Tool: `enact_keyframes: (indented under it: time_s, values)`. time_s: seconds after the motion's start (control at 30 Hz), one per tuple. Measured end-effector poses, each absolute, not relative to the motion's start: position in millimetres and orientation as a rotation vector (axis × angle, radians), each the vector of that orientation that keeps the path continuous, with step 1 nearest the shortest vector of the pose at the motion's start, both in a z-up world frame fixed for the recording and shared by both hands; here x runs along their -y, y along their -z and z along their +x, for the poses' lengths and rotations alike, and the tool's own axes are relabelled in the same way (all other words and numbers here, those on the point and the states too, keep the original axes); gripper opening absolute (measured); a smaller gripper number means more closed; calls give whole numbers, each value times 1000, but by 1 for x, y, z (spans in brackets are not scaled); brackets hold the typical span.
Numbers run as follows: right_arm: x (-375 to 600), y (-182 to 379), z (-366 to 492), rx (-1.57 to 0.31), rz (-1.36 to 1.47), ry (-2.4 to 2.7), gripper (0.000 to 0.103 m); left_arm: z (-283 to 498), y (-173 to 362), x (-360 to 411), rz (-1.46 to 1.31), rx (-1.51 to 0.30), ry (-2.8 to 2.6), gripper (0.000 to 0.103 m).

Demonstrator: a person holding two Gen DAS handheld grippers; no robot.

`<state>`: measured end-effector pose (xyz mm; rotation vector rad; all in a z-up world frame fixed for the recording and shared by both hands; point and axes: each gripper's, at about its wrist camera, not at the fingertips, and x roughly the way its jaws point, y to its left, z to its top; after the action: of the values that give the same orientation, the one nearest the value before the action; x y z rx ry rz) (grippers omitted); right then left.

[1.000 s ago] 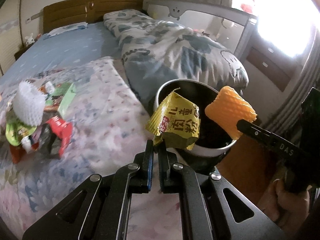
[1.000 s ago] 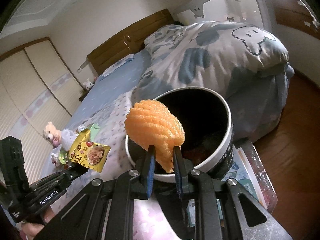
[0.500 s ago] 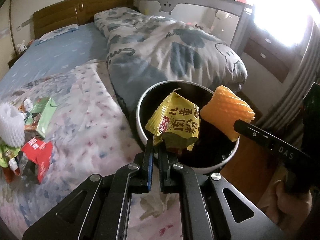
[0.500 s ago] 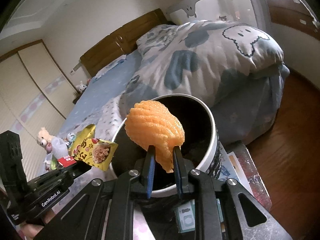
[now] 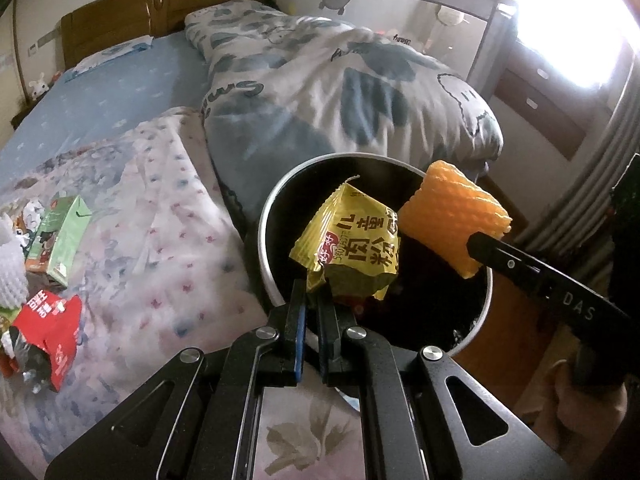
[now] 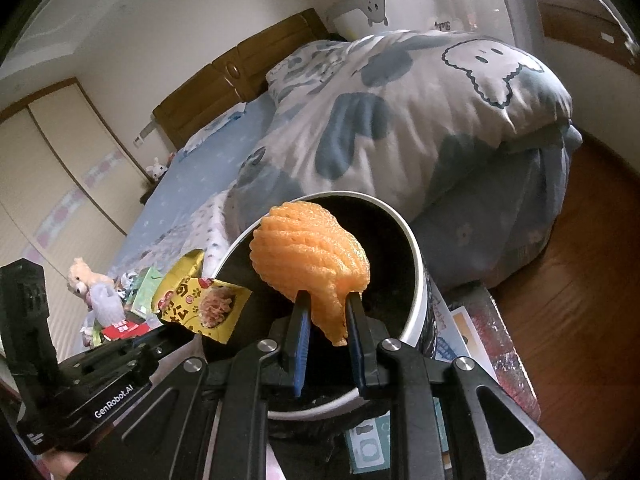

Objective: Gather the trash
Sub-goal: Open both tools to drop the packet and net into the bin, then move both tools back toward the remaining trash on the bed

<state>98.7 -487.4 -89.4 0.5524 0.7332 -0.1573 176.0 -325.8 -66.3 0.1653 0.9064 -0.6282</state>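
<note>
Left fingers (image 5: 312, 300): clamped on a bottom corner of the yellow snack packet (image 5: 352, 248), held up over the near rim of the bin (image 5: 264, 232).
Right fingers (image 6: 326, 312): pinched on the lower end of the orange foam net (image 6: 308, 252), hanging above the bin's black-lined mouth.
Step in hand: carry finished, both pieces poised for the drop.
Next move: part each pair of fingers well inside the rim, packet nudged a little further in first, since part of it overhangs the edge.
Left on the bed (image 5: 152, 184): green carton (image 5: 60, 236), red wrapper (image 5: 52, 332), white foam net (image 5: 10, 272), awaiting later trips.
Change since a second ago: bin larger and more central in both views, loose trash slid toward the left edge, grips unchanged.
</note>
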Motion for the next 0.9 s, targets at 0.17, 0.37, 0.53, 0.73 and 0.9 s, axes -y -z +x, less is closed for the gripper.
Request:
enact_keyframes:
  time_s: [0.17, 0.37, 0.53, 0.73, 0.9]
  values:
    - [488, 89, 104, -741, 538, 161, 21, 178, 66, 328, 164, -905, 635, 5]
    - [491, 90, 108, -753, 529, 178, 43, 175, 64, 323, 151, -899, 630, 52]
    - [491, 88, 102, -734, 551, 181, 61, 168, 63, 308, 129, -899, 615, 55]
    - [479, 85, 93, -712, 562, 166, 77, 152, 67, 272, 91, -894, 581, 57]
    - [458, 80, 88, -698, 548, 142, 82, 141, 72, 241, 67, -901, 546, 57]
